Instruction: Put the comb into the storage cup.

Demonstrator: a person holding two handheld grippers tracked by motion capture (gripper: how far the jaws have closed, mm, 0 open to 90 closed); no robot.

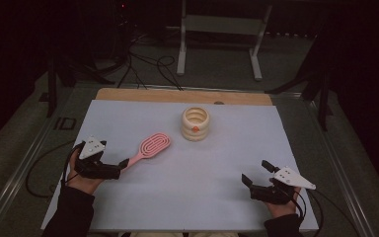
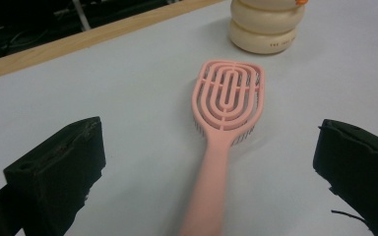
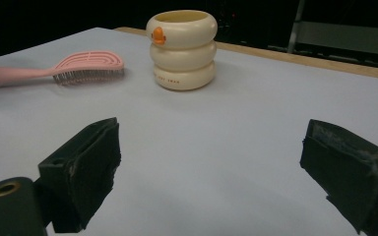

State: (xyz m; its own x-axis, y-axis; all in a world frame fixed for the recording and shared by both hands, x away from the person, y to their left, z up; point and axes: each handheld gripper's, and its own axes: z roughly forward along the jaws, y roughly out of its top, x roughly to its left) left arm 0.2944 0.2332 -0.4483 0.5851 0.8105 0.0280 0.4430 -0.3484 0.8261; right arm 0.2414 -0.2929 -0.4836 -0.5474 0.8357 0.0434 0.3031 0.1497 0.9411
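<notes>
Nearest, at the person's edge of the counter: the right tongs are resting low on the white surface, jaws standing wide apart and gripping nothing, aiming across the counter toward the far left. On the other side, the left tongs are lying near the left edge, jaws likewise spread; in the left gripper view the handle of the hairbrush is running down between the two jaws without either one touching it.

Middle: the pink hairbrush is lying flat, bristles facing down, handle pointing toward the left tongs and slotted oval head pointing away toward the far right.

Farther: a cream cup shaped like three stacked rings is standing upright, open mouth up, a small orange mark on its side, just beyond the brush head and apart from it.
</notes>
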